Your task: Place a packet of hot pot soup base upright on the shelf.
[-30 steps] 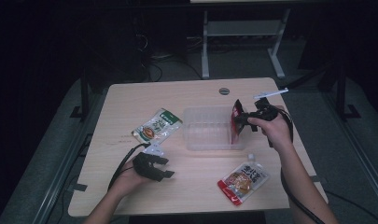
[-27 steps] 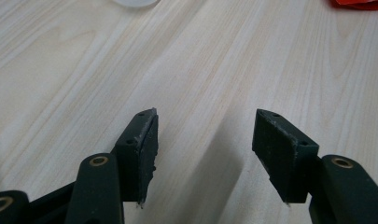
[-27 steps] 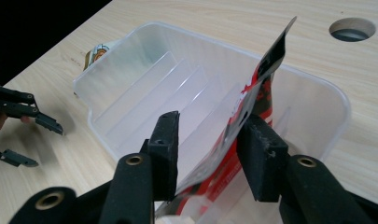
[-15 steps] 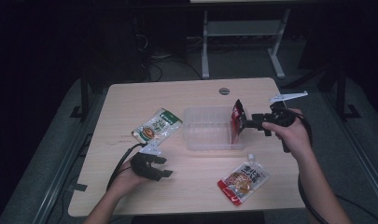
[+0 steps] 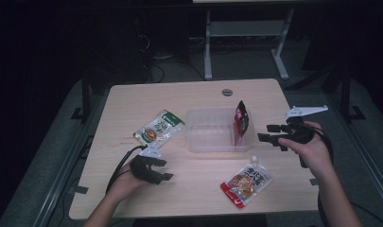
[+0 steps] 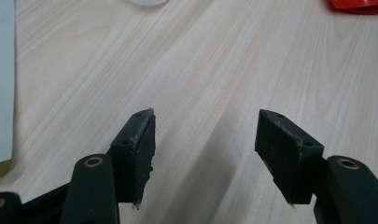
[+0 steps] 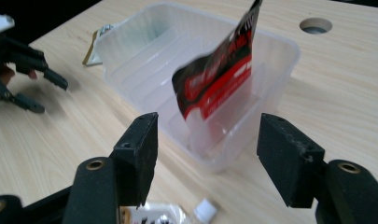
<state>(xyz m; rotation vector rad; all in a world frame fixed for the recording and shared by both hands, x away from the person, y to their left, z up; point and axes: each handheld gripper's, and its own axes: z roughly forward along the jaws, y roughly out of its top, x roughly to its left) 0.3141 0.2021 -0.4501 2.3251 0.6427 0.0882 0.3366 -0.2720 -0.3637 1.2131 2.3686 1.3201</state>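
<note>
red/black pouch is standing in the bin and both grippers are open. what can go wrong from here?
1. The red and black pouch stands on edge against the right end wall of the clear bin, unheld; it may tip over.
2. The right gripper hangs open just outside that wall; a careless move could knock the light bin.
3. The spouted pouch lies near the table's front edge, below the right hand; a sweep of the forearm might push it off.

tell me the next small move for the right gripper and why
Probably swing the right gripper down toward the spouted pouch on the table. It is open and empty beside the bin, the red packet already stands inside, and that pouch lies loose nearest the right hand.
</note>
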